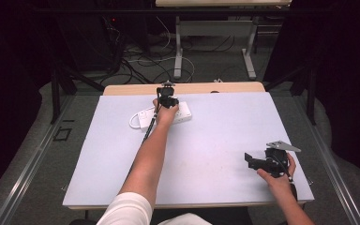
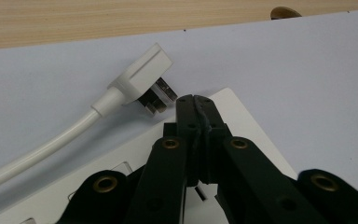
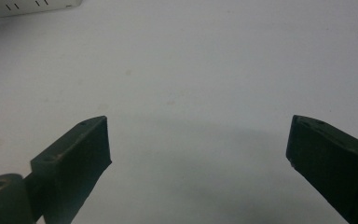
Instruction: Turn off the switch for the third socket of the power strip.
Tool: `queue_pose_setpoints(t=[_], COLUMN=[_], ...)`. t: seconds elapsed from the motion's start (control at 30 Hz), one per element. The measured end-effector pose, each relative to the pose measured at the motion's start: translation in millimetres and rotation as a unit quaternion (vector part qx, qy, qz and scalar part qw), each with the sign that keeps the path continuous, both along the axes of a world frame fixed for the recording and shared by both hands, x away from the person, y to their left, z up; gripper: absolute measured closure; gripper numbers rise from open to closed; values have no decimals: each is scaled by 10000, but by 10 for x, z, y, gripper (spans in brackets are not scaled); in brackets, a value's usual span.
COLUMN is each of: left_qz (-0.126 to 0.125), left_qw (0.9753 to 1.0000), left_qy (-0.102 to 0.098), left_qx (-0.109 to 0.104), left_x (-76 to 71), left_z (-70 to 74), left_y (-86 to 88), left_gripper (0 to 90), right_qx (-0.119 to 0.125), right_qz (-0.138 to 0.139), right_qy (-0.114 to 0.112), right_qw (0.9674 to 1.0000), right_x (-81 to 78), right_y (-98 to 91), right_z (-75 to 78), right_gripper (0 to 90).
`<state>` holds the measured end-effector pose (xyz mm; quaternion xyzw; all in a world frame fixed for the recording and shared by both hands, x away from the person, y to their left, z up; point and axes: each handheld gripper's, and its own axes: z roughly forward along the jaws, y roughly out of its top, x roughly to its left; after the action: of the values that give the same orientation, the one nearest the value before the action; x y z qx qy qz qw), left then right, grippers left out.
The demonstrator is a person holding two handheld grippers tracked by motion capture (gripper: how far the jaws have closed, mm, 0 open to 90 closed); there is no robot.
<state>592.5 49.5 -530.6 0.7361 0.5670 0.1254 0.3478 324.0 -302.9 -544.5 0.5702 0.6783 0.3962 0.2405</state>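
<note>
Left tool (image 2: 196,99) beside plug (image 2: 140,77)

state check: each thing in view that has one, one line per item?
left gripper: shut, nothing between its jaws, tips over the power strip.
right gripper: open, holding nothing, over bare mat.
plug: unplugged, lying on the mat beside the strip.
power strip: flat on the mat.

White power strip (image 1: 180,114), white plug (image 2: 140,77), black fingers (image 2: 186,109).
</note>
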Motion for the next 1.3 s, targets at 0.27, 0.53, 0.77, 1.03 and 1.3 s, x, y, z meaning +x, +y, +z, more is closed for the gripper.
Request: queue_pose_setpoints(t=[0.27,0.53,0.77,1.03,1.3], left_qz=[0,-146,-108,-168,-337], left_qw=[10000,9998,9999,9998,9993], left_qy=[-6,0,-10,-36,-170], left_qx=[-22,-165,-128,-87,-62], left_x=[6,11,3,-20,-69], left_z=[-8,-36,-30,-15,59], left_y=[0,-64,-72,-73,-104], left_gripper=[900,900,900,900,863], right_qx=[-3,15,15,13,-20], right_qz=[-4,-16,-33,-4,40], right_qy=[7,30,41,61,40], right_qw=[10000,10000,10000,10000,10000], right_x=[-1,-1,-8,7,16], right_y=[-7,-10,-20,-13,-5], right_z=[-4,-12,-16,-25,-25], right_gripper=[59,60,62,63,64])
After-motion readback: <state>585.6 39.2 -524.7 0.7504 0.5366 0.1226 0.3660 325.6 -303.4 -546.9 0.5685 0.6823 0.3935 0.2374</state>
